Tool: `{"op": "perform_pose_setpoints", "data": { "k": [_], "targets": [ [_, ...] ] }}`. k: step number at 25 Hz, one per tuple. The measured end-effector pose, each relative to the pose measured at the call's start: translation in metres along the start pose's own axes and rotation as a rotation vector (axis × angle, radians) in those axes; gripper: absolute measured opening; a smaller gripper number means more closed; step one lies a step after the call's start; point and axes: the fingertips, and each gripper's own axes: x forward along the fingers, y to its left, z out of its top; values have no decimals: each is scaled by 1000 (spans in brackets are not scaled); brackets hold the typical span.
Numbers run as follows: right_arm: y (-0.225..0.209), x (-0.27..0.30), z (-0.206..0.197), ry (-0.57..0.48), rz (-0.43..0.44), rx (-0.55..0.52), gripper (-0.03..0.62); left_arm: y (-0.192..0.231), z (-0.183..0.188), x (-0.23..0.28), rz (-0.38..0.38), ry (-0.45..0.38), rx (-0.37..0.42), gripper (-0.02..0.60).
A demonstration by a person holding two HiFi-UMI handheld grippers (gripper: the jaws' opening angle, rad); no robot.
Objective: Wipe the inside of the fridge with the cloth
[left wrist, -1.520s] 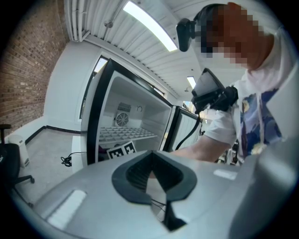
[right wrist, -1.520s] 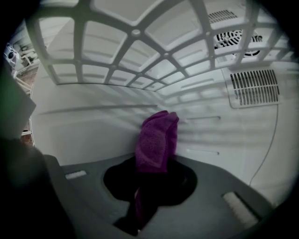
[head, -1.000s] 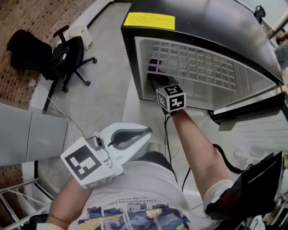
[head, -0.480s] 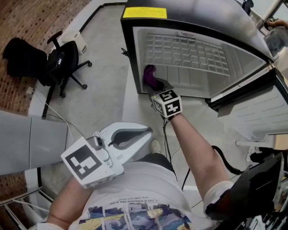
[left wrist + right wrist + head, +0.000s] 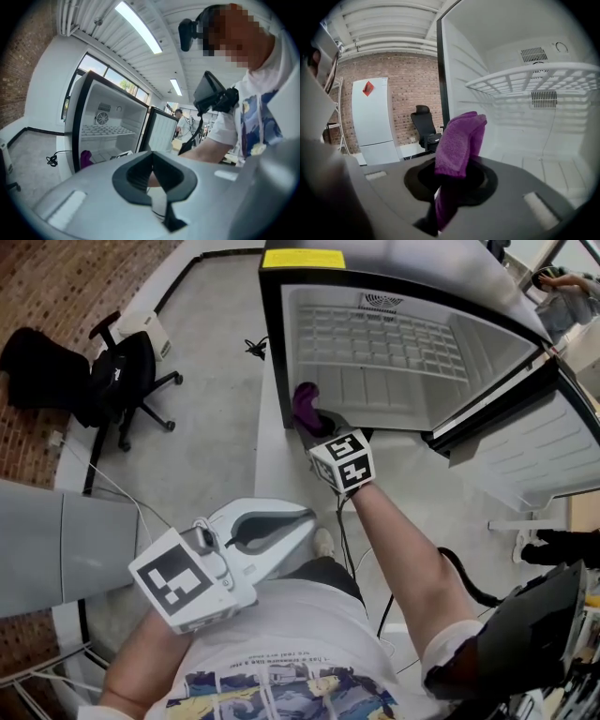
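Observation:
The open fridge point(image 5: 281, 343) stands ahead, white inside, with a wire shelf point(image 5: 534, 79) across it. My right gripper point(image 5: 317, 425) reaches to the fridge's lower front left corner, shut on a purple cloth point(image 5: 305, 405). In the right gripper view the folded cloth point(image 5: 459, 140) sticks up from the closed jaws, near the left inner wall. My white left gripper point(image 5: 305, 518) hangs near my torso, well outside the fridge, shut with nothing in it. In the left gripper view the fridge point(image 5: 101, 126) and the cloth point(image 5: 85, 158) show far off.
The fridge door point(image 5: 534, 456) swings open to the right. A black office chair point(image 5: 127, 371) stands on the floor at left, a cable point(image 5: 251, 348) beside the fridge. A grey cabinet point(image 5: 56, 531) is at left. Another white fridge point(image 5: 370, 117) stands by the brick wall.
The right gripper with the cloth has drawn back a little toward the fridge's front left corner, and my view has shifted. The left gripper has stayed where it was.

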Motion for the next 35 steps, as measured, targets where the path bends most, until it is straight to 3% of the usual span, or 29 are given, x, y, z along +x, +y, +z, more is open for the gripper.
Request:
{"op": "perform_pose_setpoints", "data": {
  "k": [7, 20, 27, 35],
  "targets": [
    [-3, -28, -10, -11, -64, 63, 54, -14, -6, 0, -64, 5, 7, 6],
    [-150, -127, -23, -16, -439, 132, 54, -23, 5, 39, -179, 13, 40, 6],
    [-230, -137, -19, -3, -571, 128, 54, -4, 16, 64, -156, 23, 53, 6],
    [-279, -116, -25, 29, -672, 112, 54, 23, 24, 88, -95, 31, 36, 6]
  ]
}}
